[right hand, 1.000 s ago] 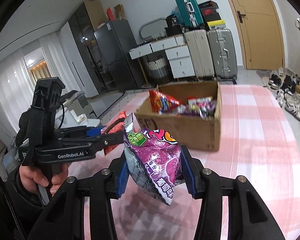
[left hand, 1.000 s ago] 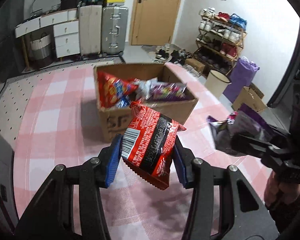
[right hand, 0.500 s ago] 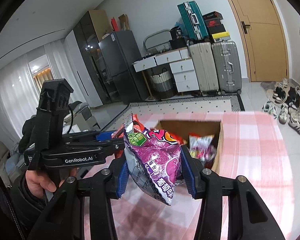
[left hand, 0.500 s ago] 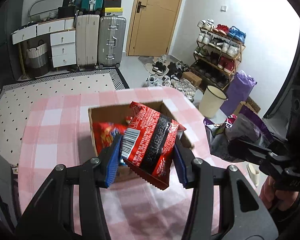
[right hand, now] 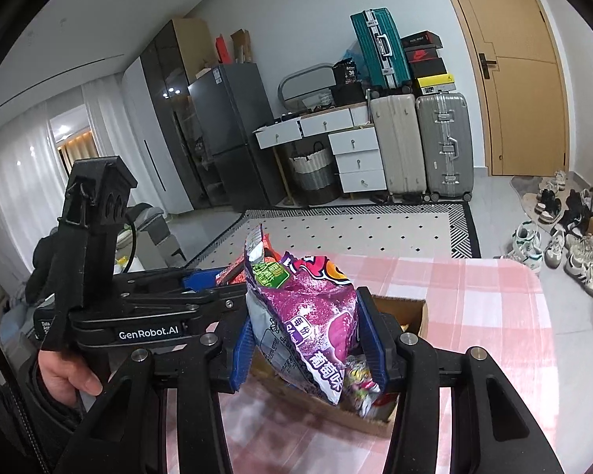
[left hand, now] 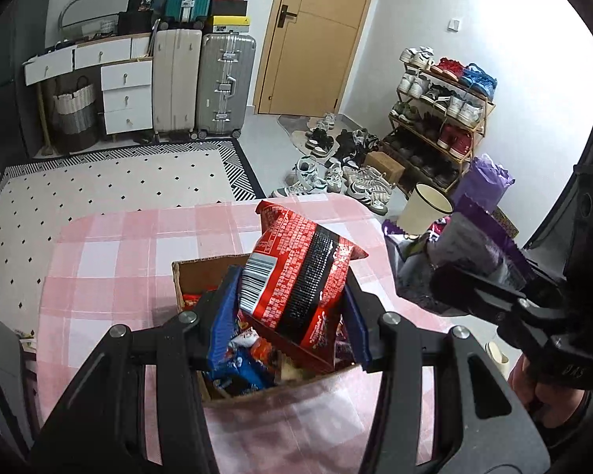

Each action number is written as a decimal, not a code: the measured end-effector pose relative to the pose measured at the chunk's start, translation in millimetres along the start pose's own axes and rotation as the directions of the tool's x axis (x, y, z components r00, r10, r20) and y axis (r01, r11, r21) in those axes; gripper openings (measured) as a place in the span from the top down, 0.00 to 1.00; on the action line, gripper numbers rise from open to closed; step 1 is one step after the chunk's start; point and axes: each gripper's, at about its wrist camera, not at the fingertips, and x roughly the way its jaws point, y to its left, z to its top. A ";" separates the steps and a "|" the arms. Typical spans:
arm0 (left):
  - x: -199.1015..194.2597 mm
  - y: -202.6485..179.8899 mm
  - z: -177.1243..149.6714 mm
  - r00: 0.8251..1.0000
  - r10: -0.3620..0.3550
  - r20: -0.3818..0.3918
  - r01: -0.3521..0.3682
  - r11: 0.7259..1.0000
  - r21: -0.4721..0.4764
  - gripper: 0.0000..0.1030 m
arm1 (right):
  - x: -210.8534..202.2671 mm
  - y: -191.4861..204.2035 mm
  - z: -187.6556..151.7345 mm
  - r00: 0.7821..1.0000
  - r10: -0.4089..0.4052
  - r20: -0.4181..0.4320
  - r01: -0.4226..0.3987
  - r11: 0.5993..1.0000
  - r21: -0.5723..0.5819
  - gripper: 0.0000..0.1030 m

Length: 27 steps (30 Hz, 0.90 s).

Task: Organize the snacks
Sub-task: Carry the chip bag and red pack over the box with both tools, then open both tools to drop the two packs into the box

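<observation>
My left gripper (left hand: 286,320) is shut on a red and black snack bag (left hand: 296,280) and holds it above the open cardboard box (left hand: 280,393), which has several snack packets inside. My right gripper (right hand: 308,339) is shut on a purple snack bag (right hand: 312,320) and holds it over the same box (right hand: 411,312). In the left wrist view the right gripper (left hand: 494,296) with its purple bag (left hand: 466,252) hangs to the right of the box. In the right wrist view the left gripper (right hand: 146,316) is close on the left.
The box stands on a table with a pink checked cloth (left hand: 110,260). Beyond the table's far edge lie a dotted rug (left hand: 110,181), suitcases (left hand: 225,83), a shoe rack (left hand: 439,118) and a white bin (left hand: 423,209).
Both grippers have moved forward and up with their bags. The box, once ahead of them, now sits right under the fingers.
</observation>
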 end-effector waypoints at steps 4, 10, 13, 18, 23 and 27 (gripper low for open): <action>23.0 4.6 7.1 1.000 0.003 -0.019 -0.003 1.000 -0.008 0.56 | 15.3 -9.6 7.1 1.000 -0.016 -0.004 0.016 1.000 0.014 0.54; 63.9 15.1 2.7 0.998 -0.007 -0.067 0.005 1.000 -0.029 0.56 | 43.2 -24.9 8.7 0.999 -0.028 -0.028 0.029 0.999 0.044 0.54; 83.3 23.7 -1.4 0.996 -0.017 -0.088 0.013 0.998 -0.054 0.56 | 58.2 -31.2 7.9 0.999 -0.030 -0.044 0.032 0.998 0.056 0.54; 109.7 34.6 -9.6 0.992 -0.036 -0.121 0.026 0.996 -0.084 0.53 | 84.1 -44.9 6.8 0.997 -0.030 -0.067 0.035 0.996 0.085 0.44; 115.8 43.4 -13.7 0.993 -0.017 -0.118 0.007 0.996 -0.088 0.43 | 84.0 -54.9 1.2 0.998 -0.033 -0.060 0.038 0.994 0.099 0.41; 107.7 48.3 -15.3 0.995 -0.012 -0.096 0.003 0.995 -0.095 0.34 | 69.2 -61.7 1.8 0.999 -0.040 -0.023 0.042 0.992 0.116 0.34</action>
